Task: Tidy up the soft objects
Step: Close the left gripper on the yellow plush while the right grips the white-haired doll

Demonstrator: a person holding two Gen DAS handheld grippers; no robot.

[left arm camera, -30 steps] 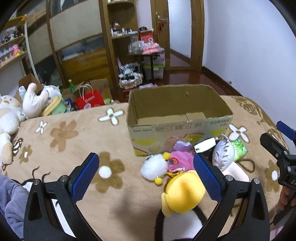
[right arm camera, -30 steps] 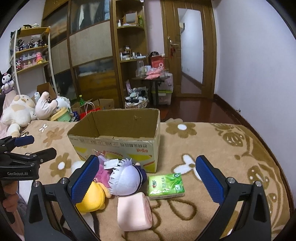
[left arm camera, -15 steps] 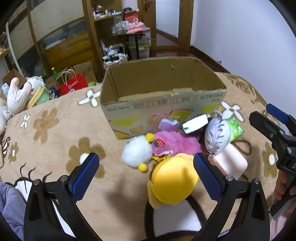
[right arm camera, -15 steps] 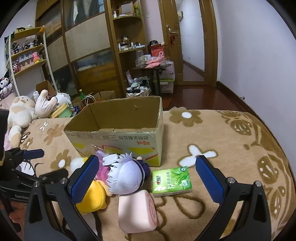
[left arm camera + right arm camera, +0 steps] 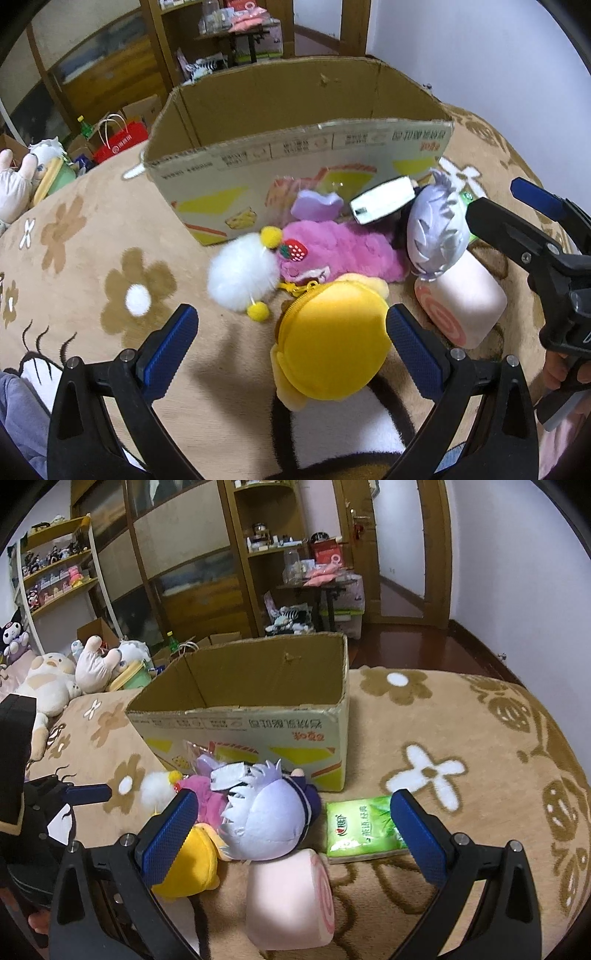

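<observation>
Left gripper [image 5: 288,328] has dropped closer onto the yellow plush [image 5: 330,341], jaws wide apart; right gripper [image 5: 291,821] likewise apart. Plush looks light, squashy: pinch its 3 and 9 o'clock sides.

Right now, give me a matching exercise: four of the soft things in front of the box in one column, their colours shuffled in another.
Things:
1. round zip pouch
2. fluffy pom-pom
3. furry plush with a strawberry
4. tissue pack

Colours:
A. green
B. white
C. yellow
D. pink

Pairs: 1-C, 2-B, 3-D, 4-A
</observation>
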